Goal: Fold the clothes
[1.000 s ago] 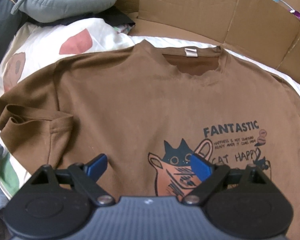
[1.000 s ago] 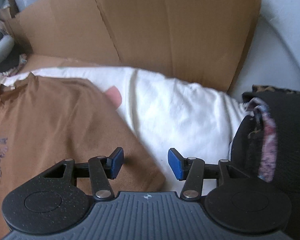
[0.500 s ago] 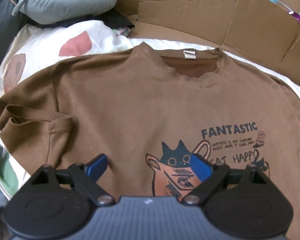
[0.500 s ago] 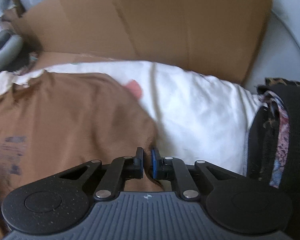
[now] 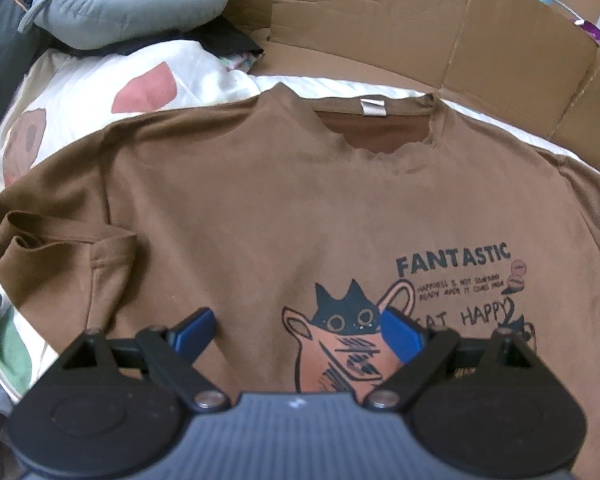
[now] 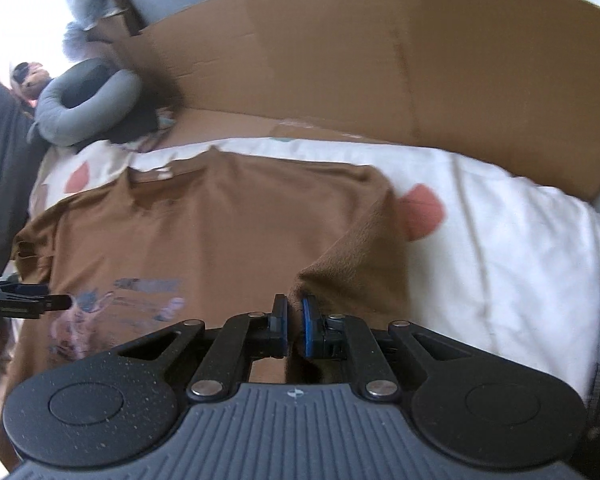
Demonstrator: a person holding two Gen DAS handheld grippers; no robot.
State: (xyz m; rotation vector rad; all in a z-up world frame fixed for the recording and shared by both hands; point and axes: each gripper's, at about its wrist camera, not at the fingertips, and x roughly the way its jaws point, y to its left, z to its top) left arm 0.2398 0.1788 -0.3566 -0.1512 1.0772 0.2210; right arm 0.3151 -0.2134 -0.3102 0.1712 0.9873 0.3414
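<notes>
My right gripper [image 6: 295, 322] was open over the edge of the brown T-shirt [image 5: 300, 216] a moment ago. Now its jaws are clenched on the shirt's sleeve [image 6: 356, 264], and the cloth bunches up just past them. The view has swung toward the shirt's middle, so I think I am carrying this side across.

My left gripper [image 5: 296, 330] has not moved. Its jaws are wide apart and hold nothing, and the cat print [image 5: 340, 344] lies flat between them.

The shirt is spread face up on the bed [image 6: 500, 232].

To fold well, I should keep my pinch tight, lift the sleeve only a little, and lay it straight so no bumps form.
</notes>
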